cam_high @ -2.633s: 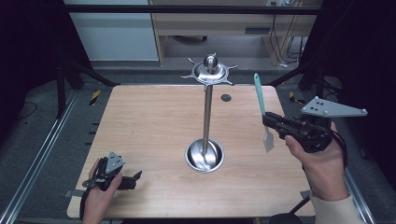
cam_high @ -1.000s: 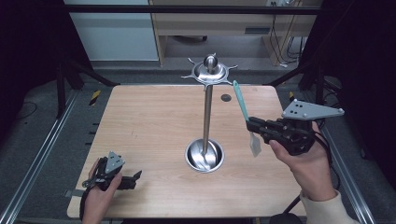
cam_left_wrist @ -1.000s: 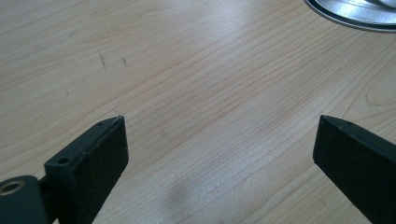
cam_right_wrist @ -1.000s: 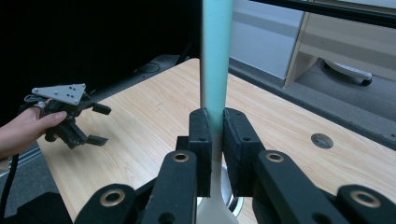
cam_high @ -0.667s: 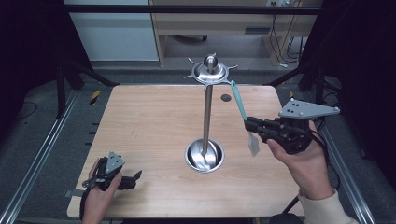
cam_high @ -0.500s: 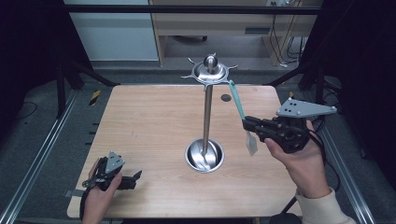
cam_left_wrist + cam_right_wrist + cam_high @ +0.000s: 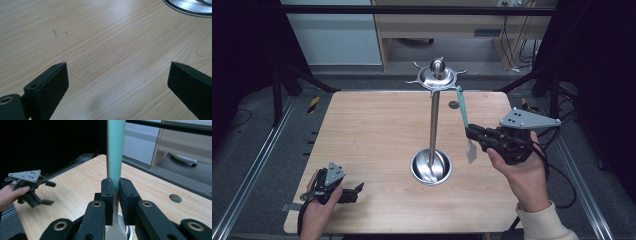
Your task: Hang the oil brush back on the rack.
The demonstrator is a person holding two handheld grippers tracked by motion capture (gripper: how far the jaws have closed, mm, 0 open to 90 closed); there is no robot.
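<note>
High view, tabletop: a pale wooden tabletop [image 7: 372,135] seen from above, dark surroundings on both sides.
High view, stand: a metal utensil stand [image 7: 433,125] rises at the centre, with a round bowl-shaped base [image 7: 430,167] and a hooked disc with a knob [image 7: 437,75] on top.
High view, right gripper: at 3 o'clock from the stand, the right gripper [image 7: 473,134] is held in a hand [image 7: 522,172]. Its fingers are closed on a spatula [image 7: 465,125] with a teal handle, which stands nearly upright, the pale blade hanging down just beside the base and the handle end near the disc's rim.
High view, left gripper: at 7 o'clock, near the tabletop's near edge, the left gripper [image 7: 357,189] rests low in the other hand [image 7: 314,212].
Left gripper view: the fingers [image 7: 48,83] stand wide apart with bare wood between them; the base's rim [image 7: 190,7] sits at 1 o'clock.
Right gripper view: the two fingers [image 7: 107,195] clamp the spatula's [image 7: 115,152] handle, blade below. The left gripper [image 7: 47,193] lies at 9 o'clock. A round hole in the tabletop [image 7: 175,198] sits at 3 o'clock.
</note>
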